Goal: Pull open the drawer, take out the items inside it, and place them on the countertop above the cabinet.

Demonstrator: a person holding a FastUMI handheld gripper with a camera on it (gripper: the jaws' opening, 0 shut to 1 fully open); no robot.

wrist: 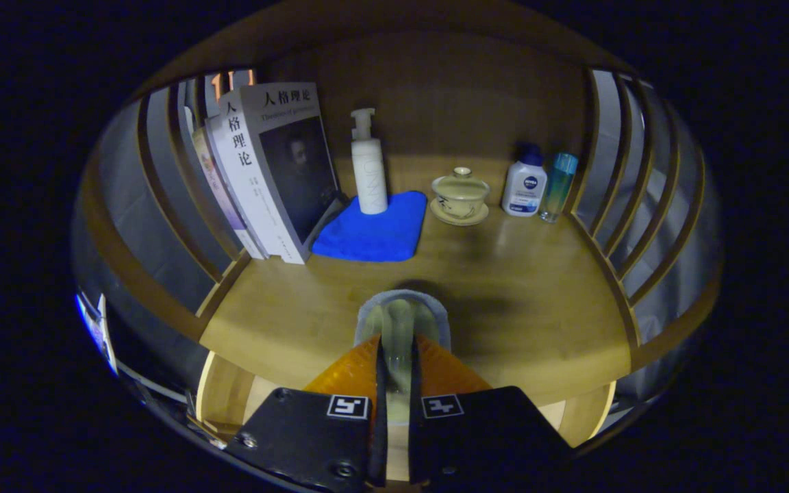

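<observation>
My gripper is shut on a pale, see-through item with a grey-blue rim, which sticks out ahead of the orange fingers. I cannot tell what kind of item it is. It hangs over the front part of the wooden countertop, casting a shadow there. Below the countertop's front edge, the pale wooden walls of the open drawer show on both sides of the fingers. The drawer's inside is hidden behind the gripper.
At the back of the countertop stand upright books, a white pump bottle on a blue cloth, a lidded tea bowl on a saucer, a white bottle with a blue cap and a blue-green bottle. Curved wooden slats fence both sides.
</observation>
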